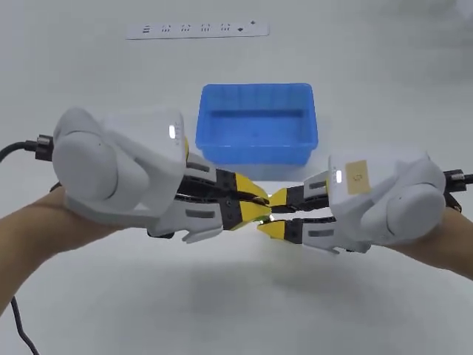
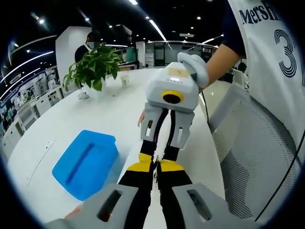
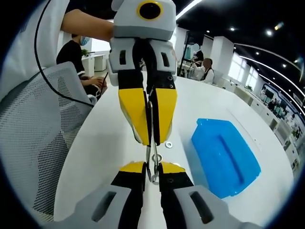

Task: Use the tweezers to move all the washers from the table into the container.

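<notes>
Over the white table my two grippers meet tip to tip, just in front of the blue container. Thin metal tweezers run between them. My left gripper comes in from the left and its yellow jaws are shut on the tweezers' upper length. My right gripper is shut on the tweezers' looped end. Two small washers lie on the table beside the tweezers, near the container. The container looks empty.
A white power strip lies at the table's far edge. A mesh chair stands off the table's side. A potted plant sits far off on the table, and people sit at desks beyond.
</notes>
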Demonstrator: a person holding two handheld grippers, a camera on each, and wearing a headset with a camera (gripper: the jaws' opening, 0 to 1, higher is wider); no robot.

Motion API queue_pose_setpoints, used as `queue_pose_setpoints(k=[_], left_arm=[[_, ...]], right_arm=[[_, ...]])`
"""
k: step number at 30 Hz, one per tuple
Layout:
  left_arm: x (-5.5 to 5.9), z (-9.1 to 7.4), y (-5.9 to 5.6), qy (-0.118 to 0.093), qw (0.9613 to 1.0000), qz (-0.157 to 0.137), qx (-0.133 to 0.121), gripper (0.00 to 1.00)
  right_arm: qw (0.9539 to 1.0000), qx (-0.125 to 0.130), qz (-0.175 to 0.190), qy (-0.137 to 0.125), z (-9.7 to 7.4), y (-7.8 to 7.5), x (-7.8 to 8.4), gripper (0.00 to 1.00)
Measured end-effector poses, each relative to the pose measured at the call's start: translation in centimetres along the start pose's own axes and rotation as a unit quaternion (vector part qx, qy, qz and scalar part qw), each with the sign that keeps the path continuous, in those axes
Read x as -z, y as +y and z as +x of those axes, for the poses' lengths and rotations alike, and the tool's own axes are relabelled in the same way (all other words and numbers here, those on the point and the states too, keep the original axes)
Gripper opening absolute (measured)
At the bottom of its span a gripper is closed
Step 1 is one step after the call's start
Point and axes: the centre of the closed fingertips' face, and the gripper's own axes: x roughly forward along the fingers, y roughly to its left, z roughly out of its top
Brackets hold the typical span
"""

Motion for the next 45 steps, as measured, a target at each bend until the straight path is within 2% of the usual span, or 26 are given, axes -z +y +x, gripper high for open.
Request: queue_pose_setpoints(k=[19,29,30,33,35,45], left_arm=[[0.3,0.3,0.5,0.020,0.9997,-0.014,-0.001,0.07],[0.1,0.6,0.9,0.030,0.9992,-0.025,0.005,0.07],[0.2,0.6,0.9,0.031,0.9992,-0.024,0.006,0.07],[0.3,0.3,0.9,0.036,0.9989,-0.029,0.009,0.07],[-0.3,-0.1,0.9,0.027,0.9989,-0.035,0.012,0.07],[-2.1,-2.0,1.4,0.018,0.9996,-0.016,0.015,0.07]], right_arm=[[0.9998,-0.008,0.013,0.009,0.6,-0.1,0.5,0.11],[0.9994,-0.013,0.031,0.009,0.6,-0.4,0.7,0.10],[0.9989,-0.013,0.045,0.009,0.6,-0.4,0.7,0.10],[0.9984,-0.014,0.054,0.004,0.5,-0.4,0.6,0.10],[0.9983,-0.016,0.056,-0.004,0.3,-0.4,0.0,0.10],[0.9985,-0.012,0.049,-0.021,-0.5,-1.1,-2.6,0.09]])
